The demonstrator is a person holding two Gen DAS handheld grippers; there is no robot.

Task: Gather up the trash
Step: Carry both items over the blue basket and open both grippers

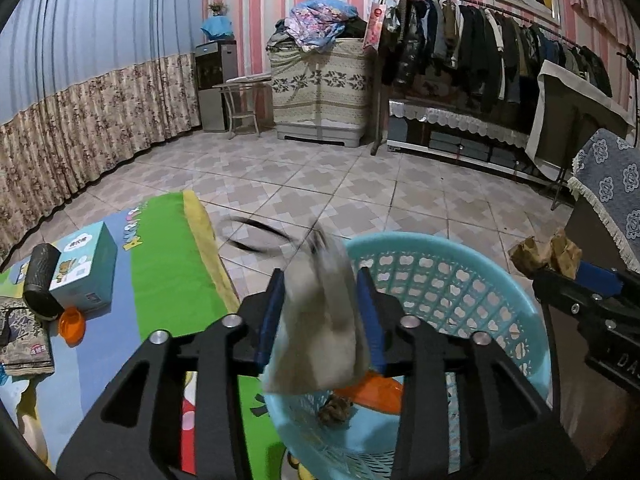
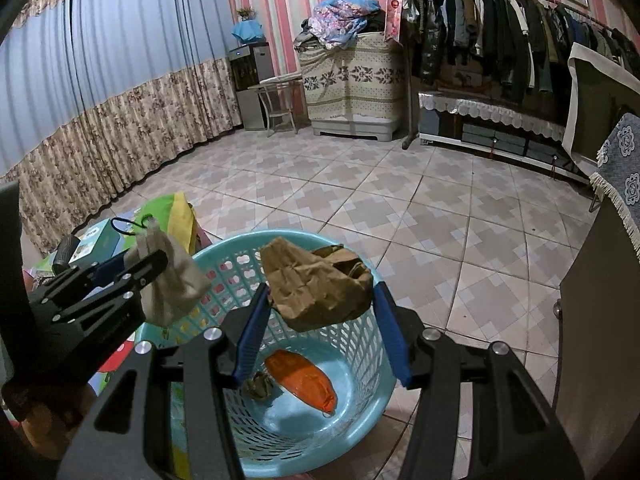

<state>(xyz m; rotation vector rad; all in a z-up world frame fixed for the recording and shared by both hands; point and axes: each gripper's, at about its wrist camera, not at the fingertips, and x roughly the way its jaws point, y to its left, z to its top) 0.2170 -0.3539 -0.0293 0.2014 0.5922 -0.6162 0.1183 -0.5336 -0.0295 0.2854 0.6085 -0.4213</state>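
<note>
Right wrist view shows my right gripper clamped on the crumpled brown paper bag directly over the blue basket, while my left gripper has parted around the grey pouch at the basket's left rim.

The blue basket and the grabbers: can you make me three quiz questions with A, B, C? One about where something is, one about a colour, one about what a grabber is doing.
1. Where is the orange wrapper?
A. On the play mat
B. Inside the blue basket
C. On the clothes rack

2. What colour is the crumpled paper bag?
A. Brown
B. Pink
C. White

3. What is the right gripper doing?
A. Hanging empty
B. Holding the paper bag
C. Holding a box

Answers: 1 B, it lies on the basket's floor; 2 A, the paper is plain brown; 3 B, the bag sits squeezed between its blue fingers above the basket.
</note>
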